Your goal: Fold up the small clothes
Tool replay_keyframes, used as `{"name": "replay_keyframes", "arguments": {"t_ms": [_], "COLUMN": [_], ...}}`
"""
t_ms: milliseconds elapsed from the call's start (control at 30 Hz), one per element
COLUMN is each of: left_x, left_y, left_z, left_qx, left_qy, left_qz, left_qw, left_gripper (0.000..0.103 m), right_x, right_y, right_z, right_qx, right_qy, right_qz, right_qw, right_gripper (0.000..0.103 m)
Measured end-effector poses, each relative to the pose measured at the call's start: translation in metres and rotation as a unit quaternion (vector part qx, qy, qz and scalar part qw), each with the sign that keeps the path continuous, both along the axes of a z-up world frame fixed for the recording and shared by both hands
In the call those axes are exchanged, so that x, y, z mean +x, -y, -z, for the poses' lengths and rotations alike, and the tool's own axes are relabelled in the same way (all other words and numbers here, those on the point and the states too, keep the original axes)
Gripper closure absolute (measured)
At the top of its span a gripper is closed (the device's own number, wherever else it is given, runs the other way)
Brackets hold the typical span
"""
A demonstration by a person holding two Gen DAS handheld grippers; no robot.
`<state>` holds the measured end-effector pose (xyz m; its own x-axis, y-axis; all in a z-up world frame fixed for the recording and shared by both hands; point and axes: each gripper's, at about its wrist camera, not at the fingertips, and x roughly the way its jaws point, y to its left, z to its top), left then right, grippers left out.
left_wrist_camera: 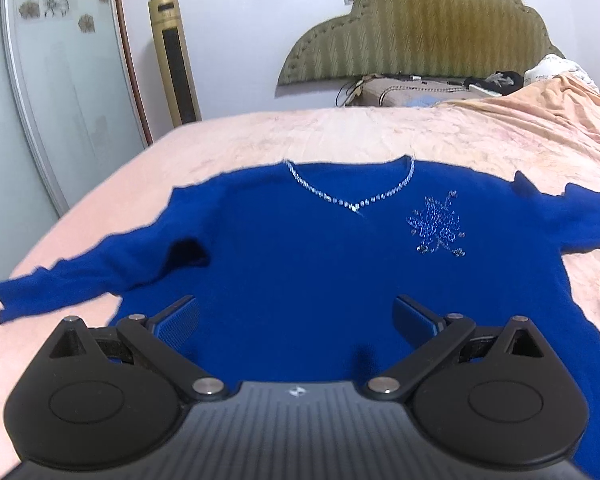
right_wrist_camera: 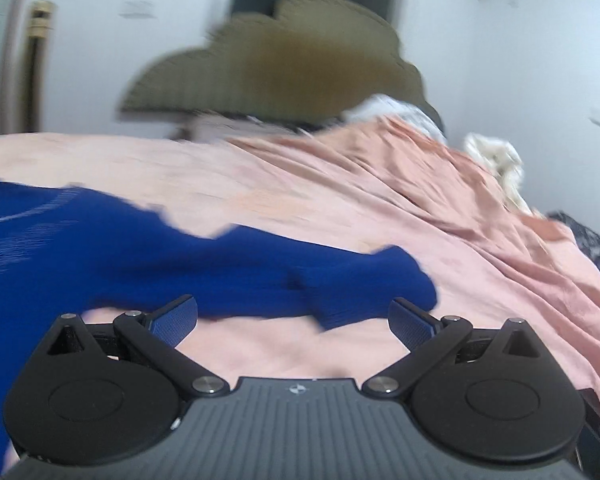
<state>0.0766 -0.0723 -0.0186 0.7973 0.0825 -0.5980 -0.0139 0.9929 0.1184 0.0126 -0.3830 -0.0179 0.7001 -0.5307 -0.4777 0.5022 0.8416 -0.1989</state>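
A blue sweater (left_wrist_camera: 320, 256) with a beaded V-neck and a sparkly motif on the chest lies flat, face up, on the pink bedspread (left_wrist_camera: 260, 140), sleeves spread to both sides. My left gripper (left_wrist_camera: 296, 320) is open and empty, hovering over the sweater's lower body. In the right wrist view, my right gripper (right_wrist_camera: 294, 320) is open and empty, just in front of the sweater's right sleeve (right_wrist_camera: 320, 280), whose cuff end is folded over on the bedspread (right_wrist_camera: 380, 184). This view is motion-blurred.
An olive padded headboard (left_wrist_camera: 416, 28) stands at the far end of the bed. A gold tower fan (left_wrist_camera: 174, 60) and a glass wardrobe door (left_wrist_camera: 48, 80) are at the left. Rumpled bedding and white cloth (right_wrist_camera: 496, 160) lie at the far right.
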Motion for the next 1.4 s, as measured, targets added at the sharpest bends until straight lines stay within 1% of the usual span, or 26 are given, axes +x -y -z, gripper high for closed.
{"name": "replay_keyframes", "arguments": {"t_ms": [33, 67, 100, 167, 200, 233, 267, 300, 333, 400, 467, 600, 633, 733, 767, 833, 900, 1000, 1033, 1067, 1133, 1167, 1233, 1300, 1333, 1400], "left_x": [0.003, 0.005, 0.007, 0.009, 0.01, 0.011, 0.012, 0.012, 0.012, 0.012, 0.014, 0.015, 0.014, 0.015, 0.015, 0.018, 0.023, 0.037, 0.042, 0.048, 0.06, 0.065, 0.074, 0.08, 0.083, 0.084], "left_y": [0.0, 0.0, 0.001, 0.002, 0.002, 0.003, 0.003, 0.004, 0.004, 0.003, 0.0, -0.011, -0.015, -0.028, -0.035, -0.048, -0.062, -0.08, -0.084, -0.089, -0.102, -0.112, -0.136, -0.162, -0.172, -0.181], "left_z": [0.004, 0.008, 0.012, 0.016, 0.019, 0.02, 0.021, 0.021, 0.021, 0.02, 0.018, 0.011, 0.009, 0.005, 0.004, 0.0, -0.003, -0.004, -0.004, -0.003, -0.004, -0.006, -0.009, -0.011, -0.013, -0.017], "left_qx": [0.001, 0.003, 0.005, 0.008, 0.009, 0.011, 0.014, 0.018, 0.022, 0.028, 0.026, 0.009, 0.007, 0.012, 0.016, 0.025, 0.04, 0.059, 0.065, 0.071, 0.068, 0.062, 0.051, 0.021, 0.0, -0.038], "left_qy": [-0.005, -0.01, -0.016, -0.029, -0.035, -0.04, -0.043, -0.045, -0.044, -0.042, -0.046, -0.053, -0.054, -0.056, -0.056, -0.05, -0.04, -0.029, -0.03, -0.033, -0.035, -0.033, -0.033, -0.028, -0.034, -0.041], "left_qz": [-0.001, -0.002, -0.002, 0.0, 0.003, 0.006, 0.01, 0.013, 0.015, 0.016, 0.015, 0.017, 0.02, 0.021, 0.016, 0.0, -0.018, -0.044, -0.047, -0.05, -0.052, -0.06, -0.094, -0.119, -0.126, -0.111], "left_qw": [1.0, 0.9999, 0.9999, 0.9995, 0.9993, 0.9991, 0.9989, 0.9988, 0.9987, 0.9986, 0.9985, 0.9984, 0.9983, 0.9981, 0.9982, 0.9984, 0.9982, 0.9969, 0.9963, 0.9957, 0.9957, 0.9958, 0.9937, 0.9923, 0.9914, 0.9923], "left_gripper": [0.0, 0.0, 0.0, 0.0, 0.0, 0.0, 0.0, 0.0, 0.0, 0.0, 0.0, 0.0, 0.0, 0.0, 0.0, 0.0, 0.0, 0.0, 0.0, 0.0, 0.0, 0.0, 0.0, 0.0, 0.0, 0.0], "right_x": [0.008, 0.015, 0.023, 0.039, 0.047, 0.054, 0.059, 0.061, 0.062, 0.056, 0.05, 0.032, 0.028, 0.014, 0.009, -0.003, -0.015, -0.025, -0.028, -0.028, -0.029, -0.027, -0.022, -0.015, -0.01, 0.002], "right_y": [0.013, 0.024, 0.033, 0.045, 0.048, 0.051, 0.053, 0.058, 0.064, 0.079, 0.092, 0.123, 0.13, 0.154, 0.164, 0.178, 0.188, 0.194, 0.195, 0.197, 0.196, 0.192, 0.178, 0.16, 0.151, 0.133], "right_z": [0.004, 0.009, 0.013, 0.022, 0.027, 0.033, 0.034, 0.035, 0.037, 0.032, 0.027, 0.011, 0.007, -0.014, -0.021, -0.035, -0.05, -0.064, -0.067, -0.07, -0.074, -0.078, -0.085, -0.093, -0.097, -0.103], "right_qx": [0.011, 0.022, 0.028, 0.023, 0.018, 0.011, 0.004, 0.004, 0.012, 0.048, 0.072, 0.096, 0.088, 0.039, 0.038, 0.052, 0.093, 0.17, 0.194, 0.226, 0.272, 0.289, 0.31, 0.316, 0.313, 0.313], "right_qy": [-0.002, -0.003, -0.005, -0.014, -0.026, -0.042, -0.054, -0.059, -0.057, -0.038, -0.02, 0.019, 0.022, 0.029, 0.038, 0.06, 0.091, 0.139, 0.154, 0.175, 0.2, 0.207, 0.214, 0.213, 0.21, 0.204], "right_qz": [0.009, 0.015, 0.019, 0.023, 0.023, 0.027, 0.033, 0.038, 0.042, 0.044, 0.057, 0.085, 0.095, 0.136, 0.147, 0.161, 0.161, 0.143, 0.136, 0.125, 0.107, 0.094, 0.066, 0.032, 0.017, -0.01], "right_qw": [1.0, 1.0, 0.999, 0.999, 0.999, 0.999, 0.998, 0.998, 0.997, 0.997, 0.996, 0.992, 0.991, 0.989, 0.988, 0.984, 0.978, 0.965, 0.959, 0.95, 0.935, 0.93, 0.924, 0.924, 0.926, 0.927], "right_gripper": [0.003, 0.009, 0.011, 0.011, 0.012, 0.015, 0.021, 0.026, 0.035, 0.053, 0.087, 0.088, 0.088, 0.088, 0.088, 0.088, 0.088, 0.088, 0.088, 0.088, 0.087, 0.087, 0.087, 0.087, 0.087, 0.087]}}
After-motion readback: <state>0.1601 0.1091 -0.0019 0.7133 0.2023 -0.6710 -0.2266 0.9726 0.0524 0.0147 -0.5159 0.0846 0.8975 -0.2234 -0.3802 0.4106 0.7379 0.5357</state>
